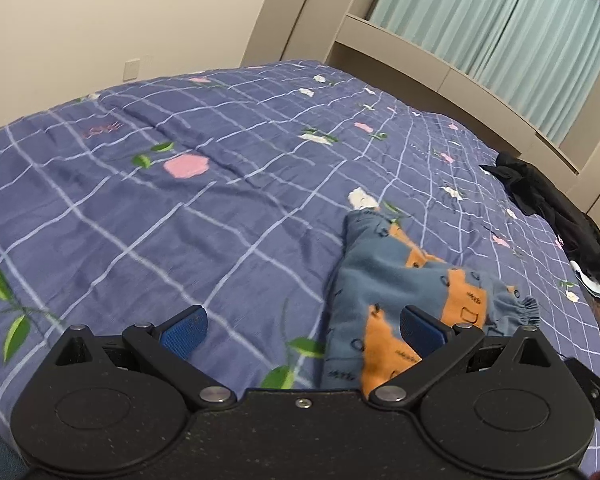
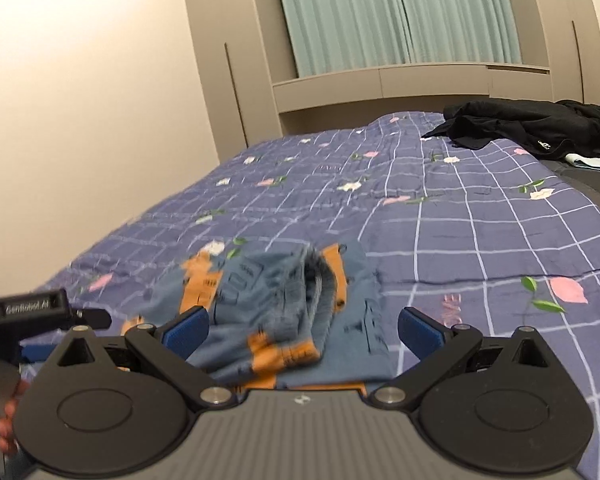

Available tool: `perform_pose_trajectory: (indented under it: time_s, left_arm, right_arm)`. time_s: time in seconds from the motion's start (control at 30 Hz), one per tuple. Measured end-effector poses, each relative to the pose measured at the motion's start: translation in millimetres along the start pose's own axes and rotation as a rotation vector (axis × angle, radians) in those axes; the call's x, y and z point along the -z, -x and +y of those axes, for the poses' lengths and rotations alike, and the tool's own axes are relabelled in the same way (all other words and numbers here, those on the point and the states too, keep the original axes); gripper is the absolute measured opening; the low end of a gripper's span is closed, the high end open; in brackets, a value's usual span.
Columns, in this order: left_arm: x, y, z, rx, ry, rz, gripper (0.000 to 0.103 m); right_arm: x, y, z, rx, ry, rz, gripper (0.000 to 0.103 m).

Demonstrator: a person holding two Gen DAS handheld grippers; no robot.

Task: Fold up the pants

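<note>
Small blue pants with orange patches point(image 1: 404, 280) lie rumpled on the checked purple bedspread point(image 1: 180, 208). In the left wrist view they are at the lower right, behind my right-hand finger. My left gripper point(image 1: 303, 326) is open and empty, just above the bedspread beside the pants. In the right wrist view the pants point(image 2: 284, 304) lie bunched between and beyond the fingers, waistband opening facing up. My right gripper point(image 2: 303, 328) is open and empty, straddling the near edge of the pants.
A pile of black clothes point(image 2: 540, 124) lies at the far right of the bed, also in the left wrist view point(image 1: 556, 208). A beige cabinet point(image 2: 236, 60) and green curtains point(image 2: 400, 12) stand behind the bed. The other hand-held device point(image 2: 28, 312) shows at left.
</note>
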State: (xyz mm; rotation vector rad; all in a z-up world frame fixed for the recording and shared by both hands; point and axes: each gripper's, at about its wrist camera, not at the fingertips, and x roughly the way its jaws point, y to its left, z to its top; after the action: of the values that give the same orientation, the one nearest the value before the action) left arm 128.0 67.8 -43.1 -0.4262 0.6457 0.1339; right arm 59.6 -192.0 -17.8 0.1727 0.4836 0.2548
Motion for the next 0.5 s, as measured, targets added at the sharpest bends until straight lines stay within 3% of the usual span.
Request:
perform_pose_trajectory:
  time_s: [0.5]
  left_arm:
    - [19,-20,-18,0.032,-0.082,0.030,0.102]
  right_arm:
    - [17,-16,-8,-0.024,-0.082,0.089,0.103]
